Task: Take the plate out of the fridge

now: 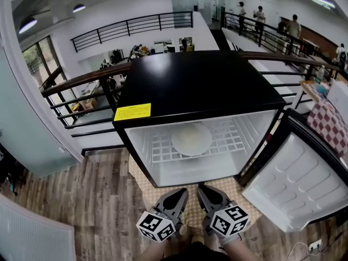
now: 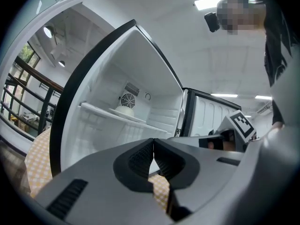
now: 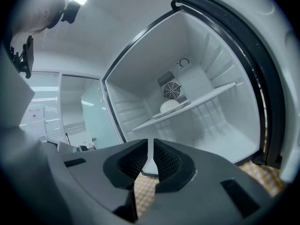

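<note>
White and round, the plate (image 1: 191, 139) lies mid-way along the wire shelf (image 1: 231, 140) inside the black-topped fridge (image 1: 196, 86); the door (image 1: 296, 181) stands open to the right; the left gripper (image 1: 176, 197) and right gripper (image 1: 208, 196) sit side by side just near of the fridge's front edge, over a checked mat (image 1: 191, 215); both have their jaws pressed together on nothing, apart from the plate.
</note>
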`<state>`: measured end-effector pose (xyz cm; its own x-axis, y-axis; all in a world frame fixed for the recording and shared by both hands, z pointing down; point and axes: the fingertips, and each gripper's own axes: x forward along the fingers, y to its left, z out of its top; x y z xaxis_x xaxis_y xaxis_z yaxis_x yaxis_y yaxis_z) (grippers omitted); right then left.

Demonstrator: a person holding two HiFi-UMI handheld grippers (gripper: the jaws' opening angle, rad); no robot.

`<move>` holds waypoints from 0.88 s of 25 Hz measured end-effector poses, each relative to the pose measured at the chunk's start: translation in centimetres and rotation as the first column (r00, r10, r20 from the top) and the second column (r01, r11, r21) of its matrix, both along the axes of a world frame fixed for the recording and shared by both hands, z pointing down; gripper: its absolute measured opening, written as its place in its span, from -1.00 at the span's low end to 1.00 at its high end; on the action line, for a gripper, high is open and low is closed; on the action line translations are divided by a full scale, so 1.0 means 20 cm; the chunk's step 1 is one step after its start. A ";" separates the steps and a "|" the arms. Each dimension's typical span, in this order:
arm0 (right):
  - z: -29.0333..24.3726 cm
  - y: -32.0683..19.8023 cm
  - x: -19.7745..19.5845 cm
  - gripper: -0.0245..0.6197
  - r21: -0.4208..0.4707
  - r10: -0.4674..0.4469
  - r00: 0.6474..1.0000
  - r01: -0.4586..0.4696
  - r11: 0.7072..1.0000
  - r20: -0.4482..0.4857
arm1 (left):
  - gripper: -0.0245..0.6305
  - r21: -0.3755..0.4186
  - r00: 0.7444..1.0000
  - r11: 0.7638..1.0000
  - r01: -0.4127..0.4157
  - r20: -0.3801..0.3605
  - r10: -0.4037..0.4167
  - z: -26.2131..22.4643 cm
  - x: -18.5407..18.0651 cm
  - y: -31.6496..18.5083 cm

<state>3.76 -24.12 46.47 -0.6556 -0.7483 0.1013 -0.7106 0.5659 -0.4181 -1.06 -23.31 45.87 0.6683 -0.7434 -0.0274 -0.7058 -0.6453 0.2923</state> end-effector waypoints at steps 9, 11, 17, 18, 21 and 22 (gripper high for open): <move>0.01 -0.11 0.01 -0.75 -0.071 0.043 0.998 -0.039 0.997 0.046 | -0.90 -0.005 1.000 1.000 0.020 0.006 -0.019 0.03 0.03 -0.05; 0.02 -0.14 0.02 -0.75 -0.097 0.058 0.995 -0.050 0.994 0.079 | -0.90 -0.003 1.000 1.000 0.026 0.001 -0.026 0.03 0.02 -0.06; 0.00 -0.26 0.01 -0.75 -0.179 0.121 0.974 -0.087 0.980 0.192 | -0.90 -0.016 1.000 1.000 -0.002 0.007 0.002 0.06 0.00 -0.13; -0.02 -0.29 0.01 -0.74 -0.185 0.134 0.970 -0.096 0.978 0.204 | -0.90 -0.012 1.000 1.000 -0.007 0.004 0.007 0.04 -0.01 -0.16; -0.06 -0.37 -0.01 -0.55 -0.234 0.176 0.948 -0.113 0.966 0.266 | -0.90 0.000 0.999 0.999 -0.037 0.005 0.037 0.00 -0.01 -0.22; -0.06 -0.38 -0.01 -0.52 -0.252 0.193 0.937 -0.120 0.960 0.291 | -0.90 0.001 0.999 0.999 -0.049 0.008 0.049 0.00 -0.01 -0.23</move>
<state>3.48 -31.74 45.18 -0.5578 -0.8249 0.0913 -0.5961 0.3217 -0.7356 -1.22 -27.89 45.86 0.7042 -0.7096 -0.0228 -0.6755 -0.6795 0.2863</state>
